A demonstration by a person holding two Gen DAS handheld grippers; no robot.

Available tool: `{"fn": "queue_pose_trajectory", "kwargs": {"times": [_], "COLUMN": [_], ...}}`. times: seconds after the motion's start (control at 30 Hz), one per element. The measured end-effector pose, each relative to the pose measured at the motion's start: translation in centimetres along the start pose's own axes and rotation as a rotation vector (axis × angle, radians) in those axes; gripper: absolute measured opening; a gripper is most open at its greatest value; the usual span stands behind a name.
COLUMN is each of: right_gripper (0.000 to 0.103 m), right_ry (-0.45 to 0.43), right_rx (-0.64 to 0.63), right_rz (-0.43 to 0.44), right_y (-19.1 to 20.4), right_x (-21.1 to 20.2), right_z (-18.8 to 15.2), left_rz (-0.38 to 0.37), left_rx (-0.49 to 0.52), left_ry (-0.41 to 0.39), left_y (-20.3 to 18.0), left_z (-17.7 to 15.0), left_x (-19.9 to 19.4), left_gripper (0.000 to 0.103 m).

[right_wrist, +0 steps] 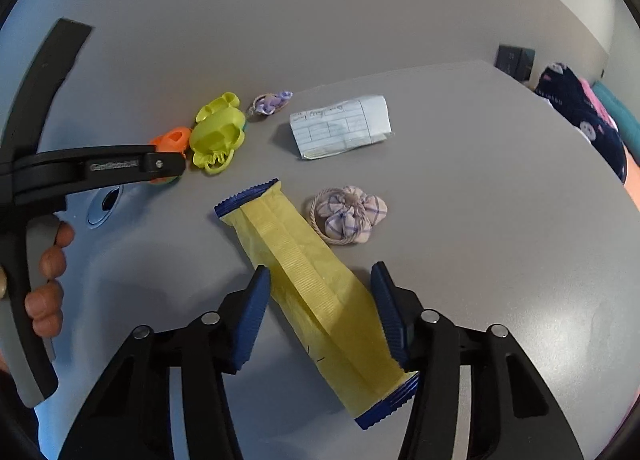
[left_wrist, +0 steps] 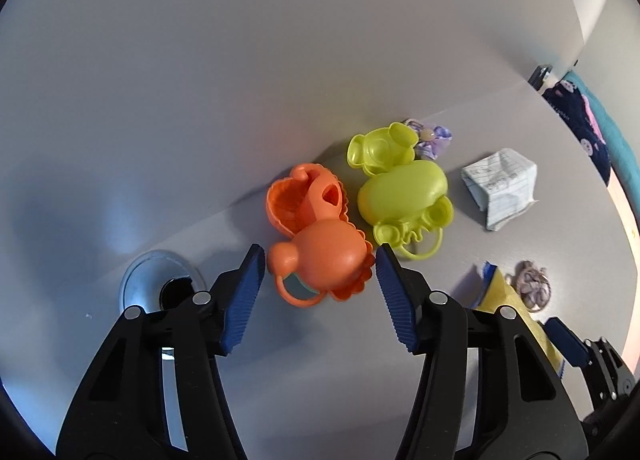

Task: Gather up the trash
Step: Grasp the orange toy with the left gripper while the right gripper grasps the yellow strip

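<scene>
Straddling an orange plastic toy on the grey desk, the left gripper has its jaws partly open, one blue pad on each side of the toy, neither clearly pressing on it. Just behind sits a second orange piece, and to its right two yellow-green toys, touching. A metal cable grommet is set in the desk left of the jaws.

Right gripper: jaws partly open around a long yellow wrapper with blue crimped ends, lying flat and diagonal on the desk; the left pad is at the wrapper edge, the right pad just off it, so contact can't be confirmed.

Other trash: a folded lined paper slip well beyond the wrapper. A pink checked fabric scrunchie lies just right of the wrapper's far end, a small purple one near the yellow-green toys. A person's hand grips the left tool's handle at the right-wrist view's left edge.
</scene>
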State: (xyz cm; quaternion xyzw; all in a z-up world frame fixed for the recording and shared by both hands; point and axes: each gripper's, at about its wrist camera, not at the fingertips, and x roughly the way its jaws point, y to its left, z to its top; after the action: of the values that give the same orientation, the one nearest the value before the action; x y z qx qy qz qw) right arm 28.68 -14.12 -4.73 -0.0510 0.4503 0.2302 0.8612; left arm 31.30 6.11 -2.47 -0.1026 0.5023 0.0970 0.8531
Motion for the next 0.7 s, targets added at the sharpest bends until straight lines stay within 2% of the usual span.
{"fn": "queue_pose_trajectory", "kwargs": {"times": [0.07, 0.17, 0.33, 0.4, 0.7], "right_gripper": [0.036, 0.025, 0.023, 0.023, 0.023], "right_ry": [0.003, 0.005, 0.008, 0.003, -0.036], "right_rx": [0.001, 0.009, 0.007, 0.01, 0.057], "right_rz": [0.015, 0.04, 0.064, 0.068, 0.065], "right_y": [0.0, -0.2, 0.0, 0.1, -1.5], "right_x": [0.0, -0.3, -1.0, -1.5, -4.9], "right_z": [0.0, -0.2, -1.0, -1.4, -2.7], "left_rz": [0.0, 0.015, 0.019, 0.004, -0.028], "left_rx": [0.003, 0.015, 0.002, 0.003, 0.058], "left_ry": [0.009, -0.003, -0.024, -0.029, -0.08], "left_y": [0.0, -0.2, 0.4, 0.6, -0.6], "left_z": [0.1, 0.2, -0.4, -1.0, -4.3], "left_x": [0.5, 0.6, -0.1, -0.8, -5.1], "left_gripper": [0.049, 0.045, 0.044, 0.038, 0.037]}}
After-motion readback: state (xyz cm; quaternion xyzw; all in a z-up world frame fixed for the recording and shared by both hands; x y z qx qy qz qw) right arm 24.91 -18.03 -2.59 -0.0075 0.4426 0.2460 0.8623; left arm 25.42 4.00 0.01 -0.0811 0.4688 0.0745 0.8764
